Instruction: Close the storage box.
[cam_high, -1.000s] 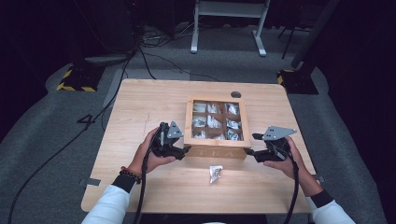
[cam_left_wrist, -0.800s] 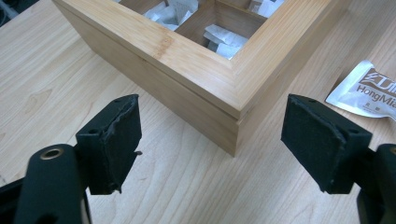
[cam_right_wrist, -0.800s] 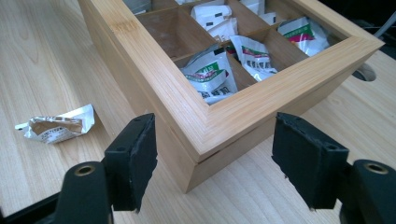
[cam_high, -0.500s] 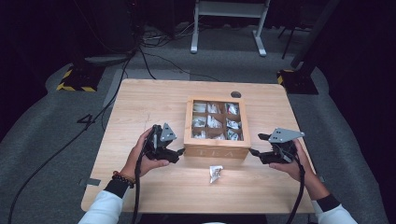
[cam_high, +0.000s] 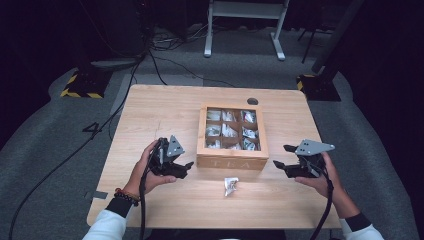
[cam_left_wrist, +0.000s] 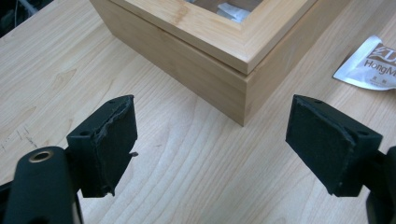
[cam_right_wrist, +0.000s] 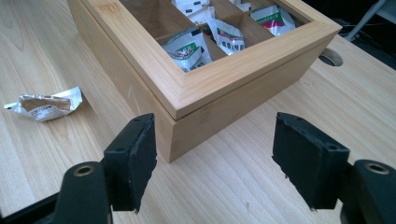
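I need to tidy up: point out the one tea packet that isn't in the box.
The silver packet lying loose on the table, in front of the wooden tea box; all the others sit in its compartments.

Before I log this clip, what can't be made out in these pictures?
- Tea box: whether a clear pane covers the compartments; no view settles it.
- Packets in the box: print too small and blurred; the frame's top edge cuts off the far ones.
- Loose packet: its lettering is cut off by the left gripper view's right edge.
- Box front lettering: faint in the high view.
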